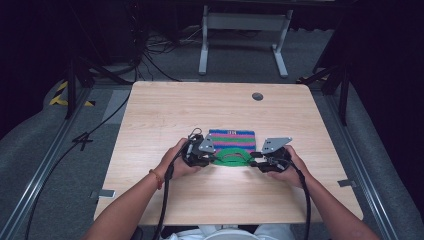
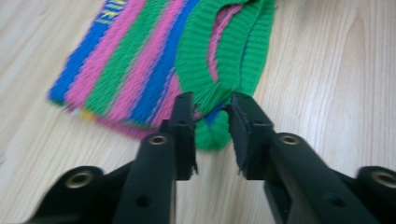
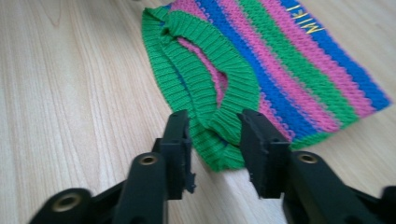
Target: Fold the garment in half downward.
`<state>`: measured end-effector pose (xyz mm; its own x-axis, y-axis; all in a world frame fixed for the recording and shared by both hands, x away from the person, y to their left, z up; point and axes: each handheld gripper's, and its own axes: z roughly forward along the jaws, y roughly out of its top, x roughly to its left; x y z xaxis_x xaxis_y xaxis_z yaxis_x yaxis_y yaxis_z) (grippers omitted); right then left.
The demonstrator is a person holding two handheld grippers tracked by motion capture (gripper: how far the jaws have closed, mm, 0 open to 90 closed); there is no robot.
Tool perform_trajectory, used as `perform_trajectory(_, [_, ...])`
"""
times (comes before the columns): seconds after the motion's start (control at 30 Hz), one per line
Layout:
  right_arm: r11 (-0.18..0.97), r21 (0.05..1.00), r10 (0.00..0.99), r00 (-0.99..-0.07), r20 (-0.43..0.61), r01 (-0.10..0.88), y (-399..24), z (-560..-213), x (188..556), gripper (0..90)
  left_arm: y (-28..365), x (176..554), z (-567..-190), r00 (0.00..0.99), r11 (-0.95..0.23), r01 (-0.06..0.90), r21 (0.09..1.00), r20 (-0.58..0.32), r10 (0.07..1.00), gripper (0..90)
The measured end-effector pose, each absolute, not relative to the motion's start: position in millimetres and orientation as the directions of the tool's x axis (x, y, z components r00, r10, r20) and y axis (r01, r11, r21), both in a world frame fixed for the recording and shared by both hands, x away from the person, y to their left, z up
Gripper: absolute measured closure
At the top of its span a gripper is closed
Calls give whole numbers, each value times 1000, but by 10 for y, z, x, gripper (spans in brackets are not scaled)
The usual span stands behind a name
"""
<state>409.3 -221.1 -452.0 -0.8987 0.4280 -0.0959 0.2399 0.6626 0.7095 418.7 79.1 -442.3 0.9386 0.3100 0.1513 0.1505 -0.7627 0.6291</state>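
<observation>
A small knitted piece [image 1: 231, 140] with pink, blue and green stripes and a green ribbed band lies flat at the middle of the wooden table [image 1: 170, 110]. My left gripper [image 1: 215, 159] is at the band's left end and my right gripper [image 1: 253, 160] at its right end. In the left gripper view the jaws [image 2: 211, 106] stand open, astride a corner of the green band [image 2: 208, 56], which lies between them. In the right gripper view the jaws [image 3: 215, 120] are also open, with the other end of the band [image 3: 201, 65] lying between them. Yellow letters [image 3: 306, 21] mark the blue edge stripe.
A round dark hole [image 1: 257, 96] sits near the table's far edge. Bare wood surrounds the knit on all sides. Beyond the table are a white frame [image 1: 243, 30] and cables [image 1: 150, 55] on the grey floor.
</observation>
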Motion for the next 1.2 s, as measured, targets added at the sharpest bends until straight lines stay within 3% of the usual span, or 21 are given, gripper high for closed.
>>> perform_trajectory(0.13, [672,701,452,-882,-131,240,-2285,-4439,4045,514,960,4127,-4374,923,-764,176,620,166,348,593])
perform_trajectory(0.3, [671,697,475,-868,-143,252,-2373,-4403,4012,471,1123,4064,-4348,903,-767,204,609,185,387,454])
perform_trajectory(0.63, [688,667,525,-830,-188,284,-2710,-4391,3878,383,1554,3867,-4421,874,-782,260,567,206,440,342])
perform_trajectory(1.07, [632,671,641,-748,-173,387,-3289,-4517,3729,293,2061,3785,-4559,843,-726,372,578,117,525,202])
perform_trajectory(1.2, [603,673,678,-720,-149,429,-3473,-4590,3673,284,2201,3767,-4585,835,-711,388,587,102,541,196])
